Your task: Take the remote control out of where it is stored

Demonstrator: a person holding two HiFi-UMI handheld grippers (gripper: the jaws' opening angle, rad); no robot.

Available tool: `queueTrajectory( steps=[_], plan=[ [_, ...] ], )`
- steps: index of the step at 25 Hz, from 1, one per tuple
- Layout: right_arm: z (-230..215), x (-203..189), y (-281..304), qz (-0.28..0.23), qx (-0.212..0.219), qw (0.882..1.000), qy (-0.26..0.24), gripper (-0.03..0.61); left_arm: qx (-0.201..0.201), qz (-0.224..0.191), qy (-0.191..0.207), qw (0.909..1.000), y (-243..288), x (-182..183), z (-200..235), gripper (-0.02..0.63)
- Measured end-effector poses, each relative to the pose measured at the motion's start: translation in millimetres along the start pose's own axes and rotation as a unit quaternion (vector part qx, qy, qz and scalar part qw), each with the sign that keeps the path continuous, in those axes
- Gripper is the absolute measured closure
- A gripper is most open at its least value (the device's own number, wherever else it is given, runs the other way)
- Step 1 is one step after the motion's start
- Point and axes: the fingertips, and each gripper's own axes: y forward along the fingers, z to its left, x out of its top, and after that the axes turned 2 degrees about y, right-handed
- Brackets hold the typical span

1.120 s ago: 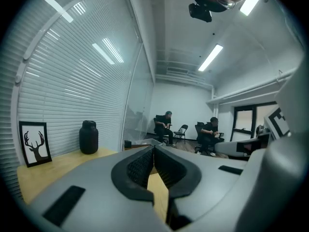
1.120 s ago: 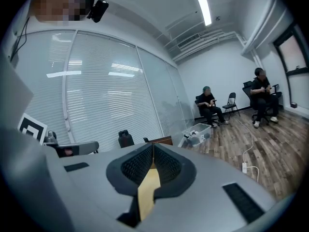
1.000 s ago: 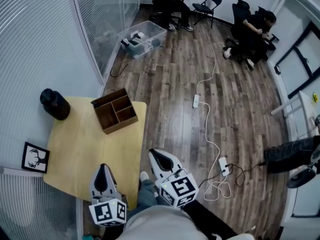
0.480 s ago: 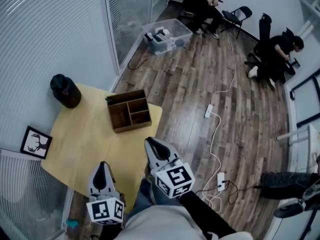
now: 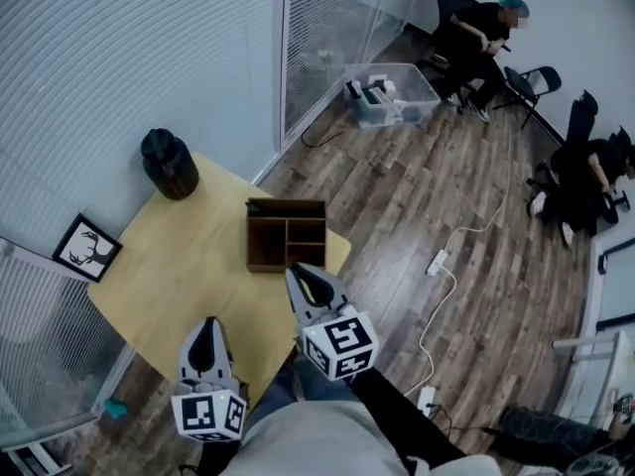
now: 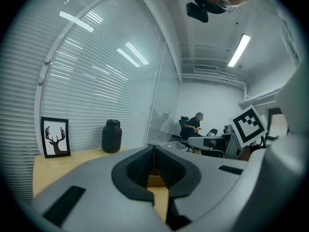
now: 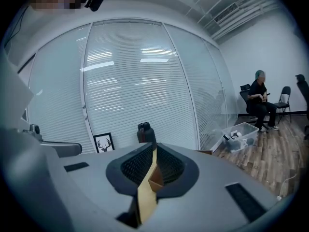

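Remote control cannot be made out in any view, so where it lies cannot be told. The left tool (image 5: pixel 206 327) has its jaws pressed together at the tips with nothing between them, as the left gripper view (image 6: pixel 154 149) shows. It is held over the near edge of the desk (image 5: pixel 179 266). The right tool (image 5: pixel 301 278) is likewise closed to a thin slit and empty (image 7: pixel 154 146). In the head view its tip meets the near edge of the wooden organizer (image 5: pixel 288 205); whether they touch cannot be told.

The organizer stands near the desk's right edge. Thin walls split it into one long compartment and smaller ones. Their insides look dark, and what they hold cannot be told.

A black jar (image 5: pixel 170 164) stands upright at the desk's far corner, well apart from the organizer. A framed deer picture (image 5: pixel 87 248) leans against the blinds beside the desk's left edge.

On the wooden floor beyond the desk sits a clear plastic bin (image 5: pixel 392 92) with a few grey and white items inside, too small to name. A white cable with a power strip (image 5: pixel 437 262) runs across the floor.
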Motion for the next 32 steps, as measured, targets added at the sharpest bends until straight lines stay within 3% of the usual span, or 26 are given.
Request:
queueTrajectory(
  steps=[11, 32],
  plan=[
    [-9.7, 1.2, 50.0, 0.016, 0.018, 1.000, -0.017, 0.566, 0.006, -0.012, -0.009, 0.9999, 5.7, 7.9, 9.5, 0.604],
    [-20.4, -8.2, 110.3, 0.060, 0.033, 0.995, -0.071, 0.485, 0.028, -0.006, -0.025, 0.9993, 8.0, 7.1, 26.3, 0.604]
  ],
)
